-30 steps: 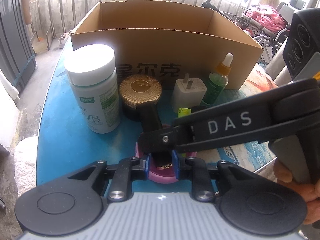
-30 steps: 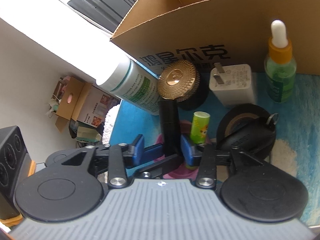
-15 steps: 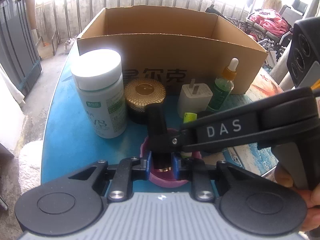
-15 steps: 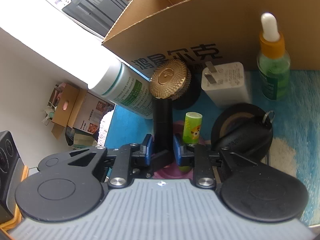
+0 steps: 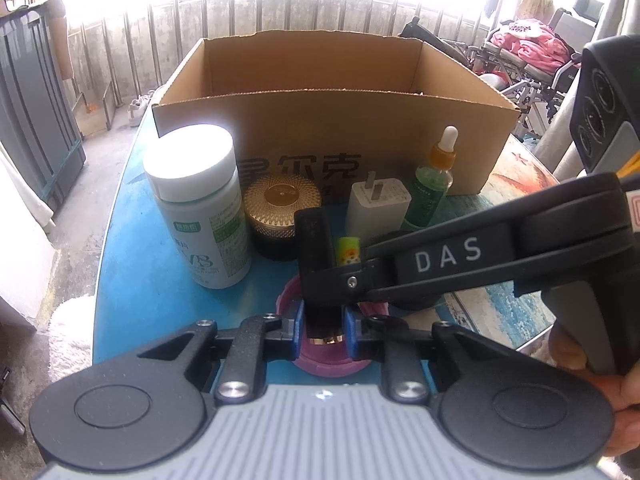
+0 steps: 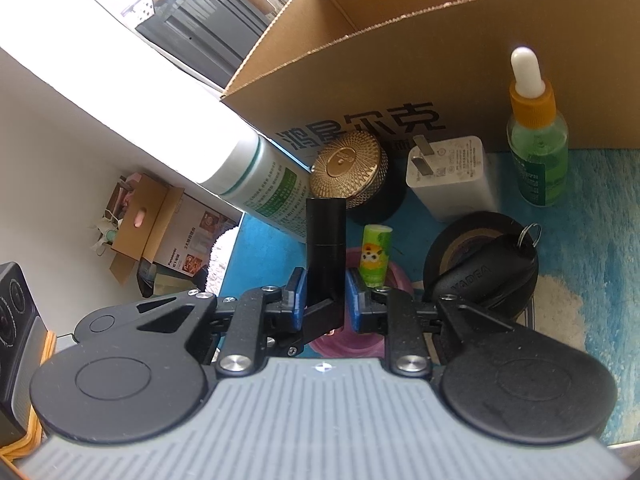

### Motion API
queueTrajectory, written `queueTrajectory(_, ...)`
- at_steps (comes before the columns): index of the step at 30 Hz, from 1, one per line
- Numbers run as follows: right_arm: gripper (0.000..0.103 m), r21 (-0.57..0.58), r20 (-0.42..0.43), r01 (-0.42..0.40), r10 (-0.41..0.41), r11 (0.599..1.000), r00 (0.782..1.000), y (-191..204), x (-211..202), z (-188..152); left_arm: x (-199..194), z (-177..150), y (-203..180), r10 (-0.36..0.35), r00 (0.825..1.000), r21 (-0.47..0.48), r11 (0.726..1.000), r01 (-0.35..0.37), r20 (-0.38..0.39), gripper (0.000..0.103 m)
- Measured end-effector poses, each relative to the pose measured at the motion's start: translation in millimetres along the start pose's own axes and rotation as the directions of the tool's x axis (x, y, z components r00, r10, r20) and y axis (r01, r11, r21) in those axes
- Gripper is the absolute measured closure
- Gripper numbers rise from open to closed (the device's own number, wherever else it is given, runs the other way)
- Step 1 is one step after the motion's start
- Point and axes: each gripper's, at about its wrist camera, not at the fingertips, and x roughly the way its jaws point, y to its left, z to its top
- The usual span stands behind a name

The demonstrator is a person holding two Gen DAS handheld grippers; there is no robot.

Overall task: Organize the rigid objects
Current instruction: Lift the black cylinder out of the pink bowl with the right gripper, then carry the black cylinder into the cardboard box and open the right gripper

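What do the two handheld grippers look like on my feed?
Both match: the left gripper and right gripper have matte black linkage arms with silver screws, blue pads, round black discs and a ribbed grey body. The right one's side reads "DAS" in white.

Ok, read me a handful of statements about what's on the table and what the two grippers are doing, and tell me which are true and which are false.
1. Both grippers are shut on the same black tube. True: the left gripper clamps its lower end, the right gripper its middle.
2. The cardboard box already holds the white charger. False: the white charger stands on the table in front of the box.
3. The dropper bottle stands upright. True.
4. The gold-lidded jar sits to the right of the charger. False: in the left wrist view it sits left of the charger, beside the white pill bottle.
5. A black key fob lies on a roll of black tape. True.
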Motion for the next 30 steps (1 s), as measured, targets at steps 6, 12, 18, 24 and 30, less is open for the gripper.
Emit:
queueTrajectory(6, 0.083, -0.006, 0.008, -0.005, 0.005, 1.0, 1.0, 1.9, -2.7, -1.0, -3.4, 0.9, -3.2, 0.007, 1.0, 0.009, 1.0, -0.007, 0.005, 0.082)
queueTrajectory(12, 0.083, -0.014, 0.023, -0.016, 0.017, 1.0, 1.0, 1.7, -13.1, -1.8, -8.8, 2.3, -5.1, 0.011, 1.0, 0.015, 1.0, -0.011, 0.02, 0.082)
queueTrajectory(18, 0.083, -0.036, 0.059, -0.033, 0.036, 0.999, 0.998, 10.5, -28.7, 0.7, -23.4, 6.4, -10.3, 0.032, 0.998, 0.033, 0.999, -0.033, 0.056, 0.082)
queueTrajectory(24, 0.083, -0.071, 0.115, -0.054, 0.062, 0.996, 0.991, 24.0, -49.5, 8.3, -42.2, 19.4, -16.2, 0.057, 0.993, 0.053, 0.997, -0.063, 0.106, 0.082)
queueTrajectory(30, 0.083, -0.103, 0.168, -0.072, 0.089, 0.992, 0.982, 36.8, -66.2, 34.3, -60.8, 45.3, -17.8, 0.081, 0.983, 0.075, 0.993, -0.094, 0.162, 0.082)
